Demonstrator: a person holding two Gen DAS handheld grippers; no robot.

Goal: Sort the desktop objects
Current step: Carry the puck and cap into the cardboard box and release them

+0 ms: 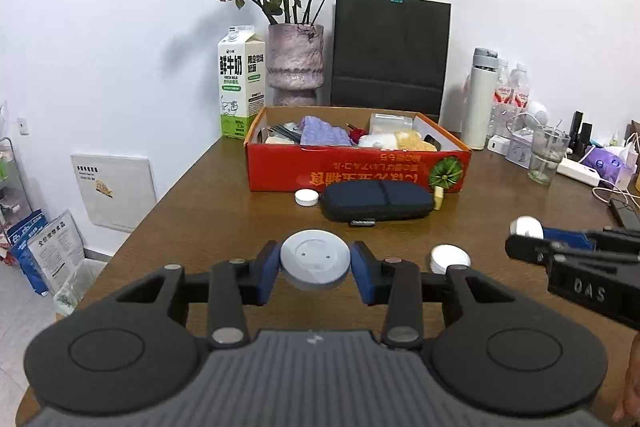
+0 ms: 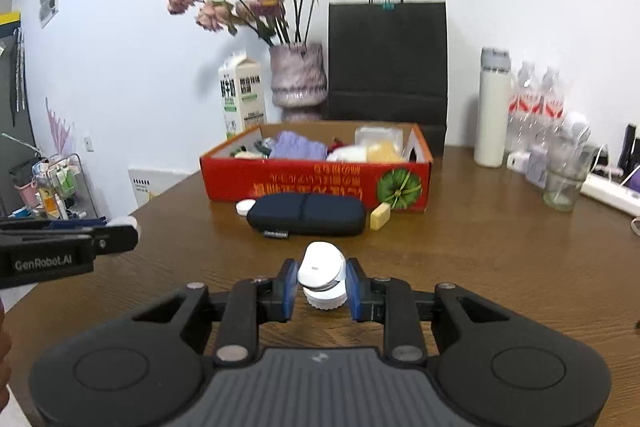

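**Listener:** What surrounds you?

**Operator:** Brown wooden table (image 1: 208, 187) against a white wall. I count one red cardboard box (image 1: 356, 167) full of mixed items, and behind it one milk carton (image 1: 241, 79), one vase of dried roses (image 1: 295, 65) and one black paper bag (image 1: 390, 55). At right stand one white flask (image 1: 479, 99), two water bottles (image 1: 512, 91) and one glass (image 1: 548, 155).

**Listener:** And in front of the box?

**Operator:** One dark zip case (image 1: 378, 202), one small white lid (image 1: 307, 197) at its left end, touching the table, and one pale yellow block (image 1: 439, 197) at its right end.

**Listener:** What are you holding?

**Operator:** Two things, one per hand. My left gripper (image 1: 314, 265) is clamped on one grey round disc (image 1: 314, 255), pads pressing both sides. My right gripper (image 2: 322, 285) is narrowly closed around one white jar with its cap tilted (image 2: 322, 275). One more white round lid (image 1: 450, 258) lies on the table just right of the left gripper.
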